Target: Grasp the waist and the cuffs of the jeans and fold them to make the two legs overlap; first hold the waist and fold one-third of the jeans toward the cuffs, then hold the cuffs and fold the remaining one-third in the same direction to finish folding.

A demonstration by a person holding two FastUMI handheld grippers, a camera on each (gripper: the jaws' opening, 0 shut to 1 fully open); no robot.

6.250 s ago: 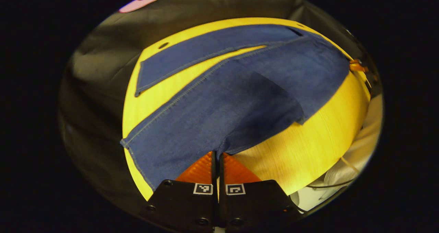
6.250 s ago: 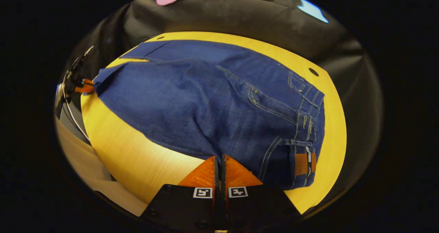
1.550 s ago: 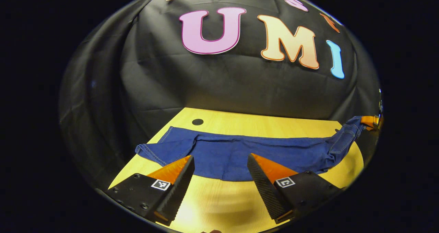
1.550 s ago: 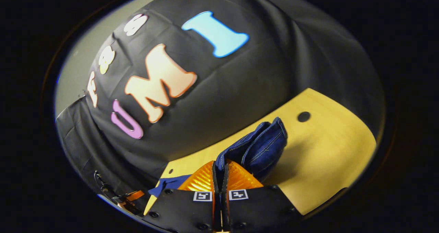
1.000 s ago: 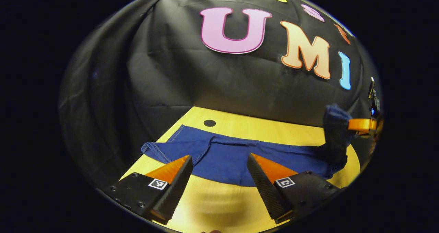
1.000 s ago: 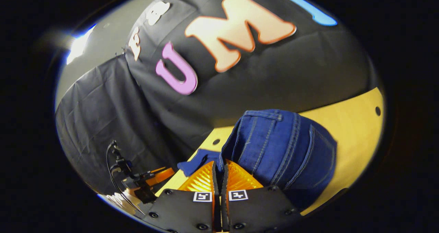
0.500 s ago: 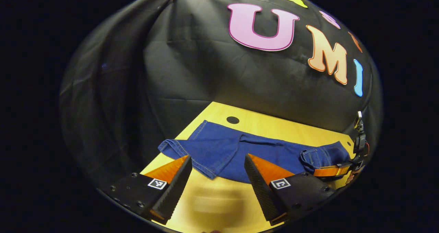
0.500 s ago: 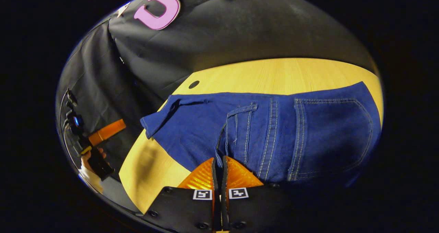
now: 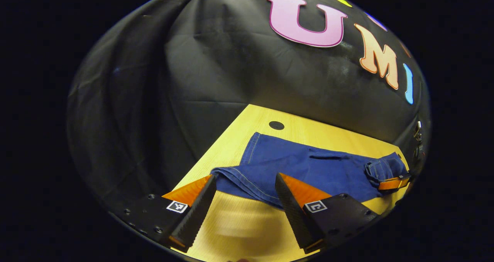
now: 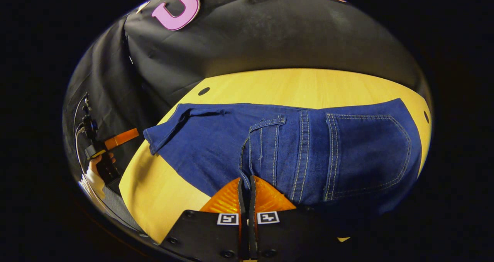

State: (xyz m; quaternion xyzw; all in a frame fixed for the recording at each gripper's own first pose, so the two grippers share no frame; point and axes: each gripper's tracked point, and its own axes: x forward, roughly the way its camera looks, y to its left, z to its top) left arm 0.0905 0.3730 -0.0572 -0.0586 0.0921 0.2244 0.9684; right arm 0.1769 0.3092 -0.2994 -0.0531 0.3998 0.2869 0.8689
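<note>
Lying flat on the yellow wooden table (image 10: 301,85), the jeans (image 10: 278,146) stretch across it with the waist end folded back over the legs, so that a back pocket (image 10: 366,154) and a belt loop (image 10: 266,120) face up in the right gripper view. The cuffs (image 9: 235,177) lie at the other end, near the table's left edge in the left gripper view, one leg stacked on the other.

The right gripper (image 10: 245,185) has its two fingers pressed together with almost no gap, pinching the denim at the near edge of the folded waist part, low over the table. In the left gripper view the same gripper (image 9: 393,184) shows far off, at the waist end of the jeans.

The left gripper (image 9: 245,185) is spread wide, holding nothing; its fingers (image 9: 193,215) sit on either side of the cuffs' near edge, just above the bare table, not touching the cloth as far as can be seen. In the right gripper view it (image 10: 121,137) appears at the far left, beyond the table's edge, held by a hand (image 10: 98,167).

A dark round hole (image 9: 276,125) sits in the tabletop beyond the cuffs.
</note>
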